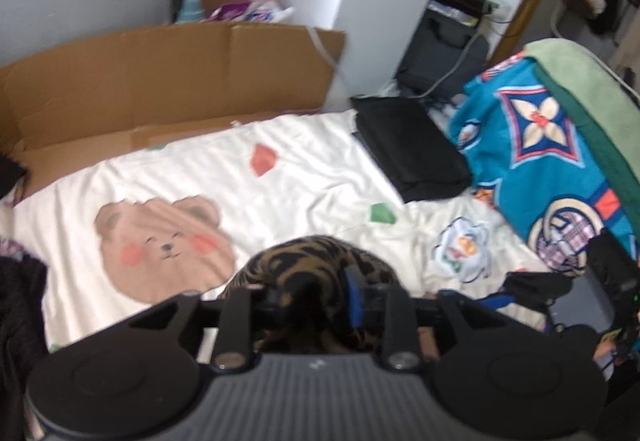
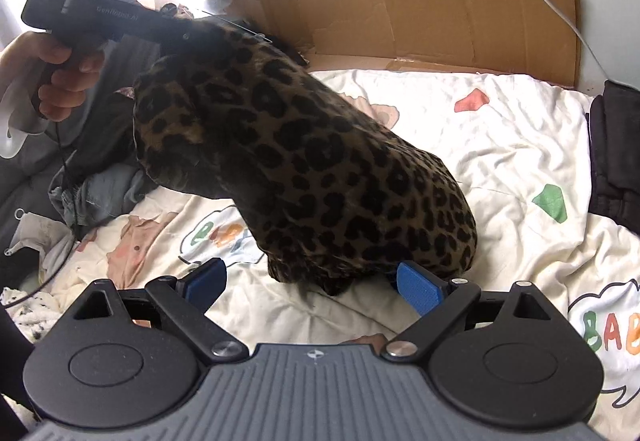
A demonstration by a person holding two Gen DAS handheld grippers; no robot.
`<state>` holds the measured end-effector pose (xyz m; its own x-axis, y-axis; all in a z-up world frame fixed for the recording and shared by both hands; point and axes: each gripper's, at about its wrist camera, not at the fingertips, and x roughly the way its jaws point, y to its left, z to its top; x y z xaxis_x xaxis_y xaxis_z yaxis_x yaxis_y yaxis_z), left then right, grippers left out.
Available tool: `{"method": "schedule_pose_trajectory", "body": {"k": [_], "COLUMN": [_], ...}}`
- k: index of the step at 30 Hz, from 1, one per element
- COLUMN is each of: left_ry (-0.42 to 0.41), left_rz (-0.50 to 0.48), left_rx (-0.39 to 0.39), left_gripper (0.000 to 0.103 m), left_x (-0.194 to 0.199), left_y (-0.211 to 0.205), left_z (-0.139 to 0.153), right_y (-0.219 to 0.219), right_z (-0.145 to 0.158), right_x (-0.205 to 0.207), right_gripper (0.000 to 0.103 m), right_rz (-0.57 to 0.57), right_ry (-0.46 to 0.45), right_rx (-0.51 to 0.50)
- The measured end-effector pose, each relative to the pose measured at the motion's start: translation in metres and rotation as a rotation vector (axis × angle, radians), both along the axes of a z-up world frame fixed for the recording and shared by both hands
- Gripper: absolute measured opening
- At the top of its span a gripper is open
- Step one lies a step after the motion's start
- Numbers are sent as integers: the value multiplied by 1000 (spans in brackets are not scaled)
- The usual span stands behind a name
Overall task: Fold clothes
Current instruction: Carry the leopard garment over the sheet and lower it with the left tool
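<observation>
The right claw is spread wide, its blue pads standing either side of the low hem of the leopard garment without pressing on it. The left claw, held in a hand, sits at the garment's high end with cloth bunched between its half-spread fingers. Whether the pads bite cannot be told.

The garment stands in front of the cardboard, on the printed sheet. One end is raised toward the cardboard's left end, and the other end touches the sheet on the side away from the cardboard. It is rumpled and tented, not laid flat, and no crease or fold shows in it, so work on this piece looks to be at its start.

A black piece lies flat and squared just off the cardboard's right end, and it reads as already folded. Off the cardboard's left end, a loose heap of grey and dark clothes seems untouched.

By this look, one item is finished, the leopard one needs spreading out and then folding, and the heap remains after that.
</observation>
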<state>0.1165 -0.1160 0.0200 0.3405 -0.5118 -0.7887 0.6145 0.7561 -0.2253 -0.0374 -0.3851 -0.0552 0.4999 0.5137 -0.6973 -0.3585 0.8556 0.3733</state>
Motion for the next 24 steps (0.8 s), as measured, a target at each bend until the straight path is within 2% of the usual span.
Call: {"method": "schedule_pose_trajectory", "body": {"k": [5, 9, 16, 24], "left_ry": [-19, -47, -55, -74], "left_rz": [39, 107, 281, 220], "left_rx": [48, 58, 44, -4], "left_gripper": [65, 81, 80, 77], "left_x": [7, 19, 37, 10], "left_y": [18, 37, 76, 79], "left_z": [-18, -40, -73, -65], "right_y": [1, 0, -6, -4], "right_z": [-18, -31, -60, -71], "right_x": [9, 16, 23, 40], "right_gripper": [96, 96, 96, 95], "right_rz": [-8, -15, -32, -64], "right_ry": [16, 42, 100, 92], "right_rx": [-13, -23, -58, -86]}}
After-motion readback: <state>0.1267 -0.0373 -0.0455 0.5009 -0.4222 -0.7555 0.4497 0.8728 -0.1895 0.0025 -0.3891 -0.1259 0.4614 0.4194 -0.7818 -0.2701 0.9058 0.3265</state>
